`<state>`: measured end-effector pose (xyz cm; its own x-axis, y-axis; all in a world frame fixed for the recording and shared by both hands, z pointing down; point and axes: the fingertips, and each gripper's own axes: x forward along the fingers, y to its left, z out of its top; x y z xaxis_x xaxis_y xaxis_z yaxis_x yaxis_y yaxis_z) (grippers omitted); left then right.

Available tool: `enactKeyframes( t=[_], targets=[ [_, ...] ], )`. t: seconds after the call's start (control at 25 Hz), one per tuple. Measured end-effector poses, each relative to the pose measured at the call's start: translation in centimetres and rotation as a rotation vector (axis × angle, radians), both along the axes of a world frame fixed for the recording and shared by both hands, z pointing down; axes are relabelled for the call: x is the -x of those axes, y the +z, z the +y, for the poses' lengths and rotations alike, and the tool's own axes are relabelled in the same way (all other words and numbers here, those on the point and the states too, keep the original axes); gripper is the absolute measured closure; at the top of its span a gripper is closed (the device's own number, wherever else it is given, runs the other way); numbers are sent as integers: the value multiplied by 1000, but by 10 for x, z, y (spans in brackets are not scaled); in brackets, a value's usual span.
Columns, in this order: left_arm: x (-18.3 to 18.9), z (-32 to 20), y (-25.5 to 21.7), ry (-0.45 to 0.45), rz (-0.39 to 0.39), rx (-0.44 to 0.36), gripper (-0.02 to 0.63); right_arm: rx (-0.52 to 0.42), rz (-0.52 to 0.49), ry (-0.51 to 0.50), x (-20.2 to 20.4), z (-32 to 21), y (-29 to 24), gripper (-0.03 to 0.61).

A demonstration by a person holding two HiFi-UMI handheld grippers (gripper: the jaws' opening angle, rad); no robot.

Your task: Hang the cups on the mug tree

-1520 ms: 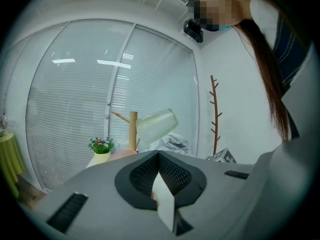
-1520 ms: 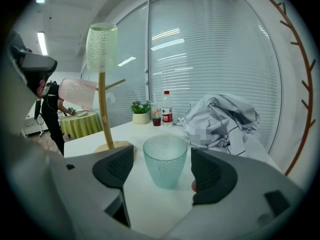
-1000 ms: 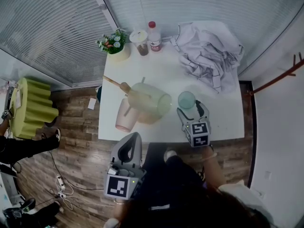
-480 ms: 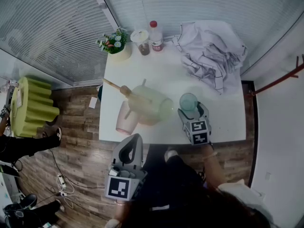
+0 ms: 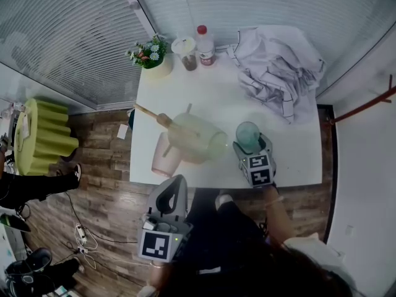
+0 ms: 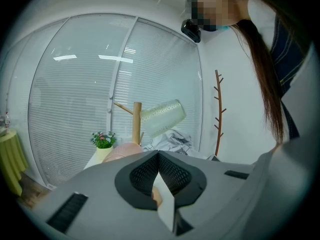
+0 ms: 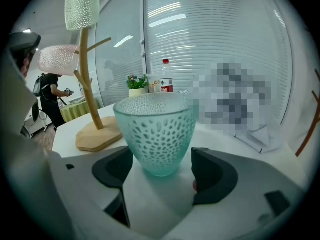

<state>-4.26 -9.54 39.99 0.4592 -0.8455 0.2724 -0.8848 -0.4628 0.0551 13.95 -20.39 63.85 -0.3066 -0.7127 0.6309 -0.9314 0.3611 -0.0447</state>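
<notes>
The teal cup (image 7: 159,134) is being straddled by the parted jaws of the right gripper (image 7: 162,171) beside the near edge of the worktop (image 5: 291,147); the left gripper (image 6: 159,156) is being held closed, empty, past that edge.

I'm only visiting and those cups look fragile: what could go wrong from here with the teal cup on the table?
1. The teal cup stands between the right gripper's open jaws, not gripped. It tapers toward its base, so a squeeze there might let it slip or tip.
2. The mug tree already bears a green cup and a pink cup; bumping them while hanging the third could knock one off.
</notes>
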Motion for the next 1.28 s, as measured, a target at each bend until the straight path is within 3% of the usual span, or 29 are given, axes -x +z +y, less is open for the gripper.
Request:
enactKeyframes(
  t=[0.4, 1.28],
  targets=[
    [-3, 1, 1, -3, -5, 3, 612, 25, 80, -10, -2, 0, 10, 241],
    [-15, 15, -5, 14, 4, -27, 612, 17, 72, -58, 2, 15, 6, 278]
  ],
)
